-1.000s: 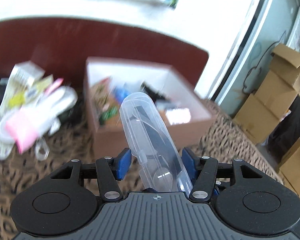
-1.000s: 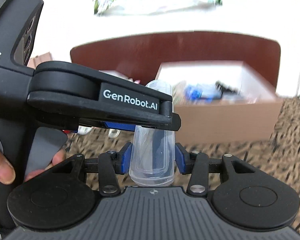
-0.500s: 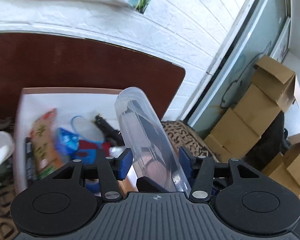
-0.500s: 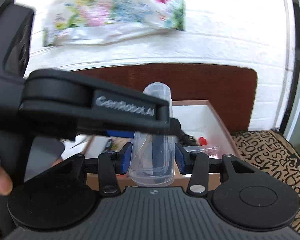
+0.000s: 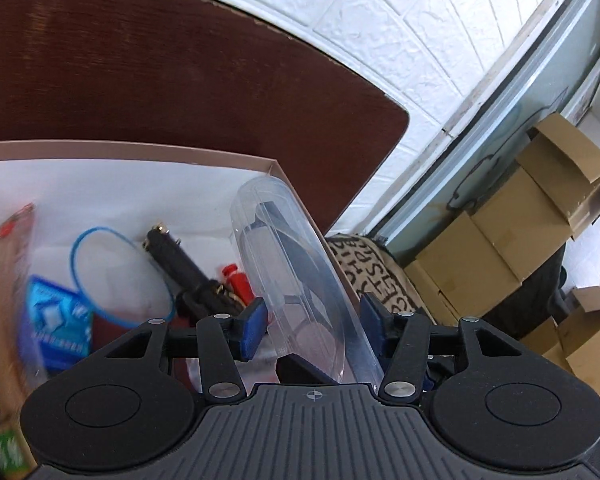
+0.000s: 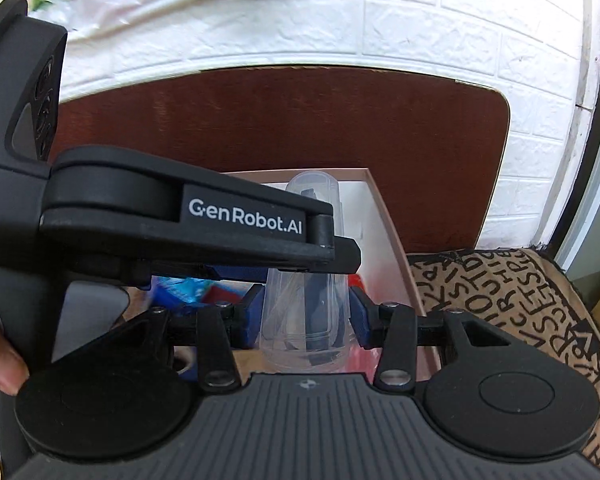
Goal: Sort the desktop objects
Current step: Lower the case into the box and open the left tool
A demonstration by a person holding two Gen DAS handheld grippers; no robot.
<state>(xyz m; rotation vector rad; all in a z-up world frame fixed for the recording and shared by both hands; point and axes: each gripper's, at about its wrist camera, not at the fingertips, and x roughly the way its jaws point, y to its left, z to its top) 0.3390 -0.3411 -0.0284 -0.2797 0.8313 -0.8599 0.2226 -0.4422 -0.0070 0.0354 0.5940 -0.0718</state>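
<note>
Left wrist view showed the left gripper (image 5: 311,322) closing loosely around the clear case (image 5: 296,280). The box (image 5: 272,166) had moved from mid-frame to directly below. The right gripper (image 6: 304,320) clamped that case, so a drop looked near.

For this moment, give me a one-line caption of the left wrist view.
Left claw carries a clear plastic case above an open cardboard box of sorted odds and ends.

The box (image 5: 278,168) has tan-pink walls and a white lining, and in it lie a blue ring (image 5: 120,276), a black holder (image 5: 180,264), a red cap (image 5: 236,278) and a blue-and-white packet (image 5: 56,320). The clear case (image 5: 296,280) shows dark parts inside, beside a brown cloth (image 6: 508,300) printed with black letters. Behind stand a dark red-brown board (image 6: 300,120) and a white brick wall (image 6: 420,20).
</note>
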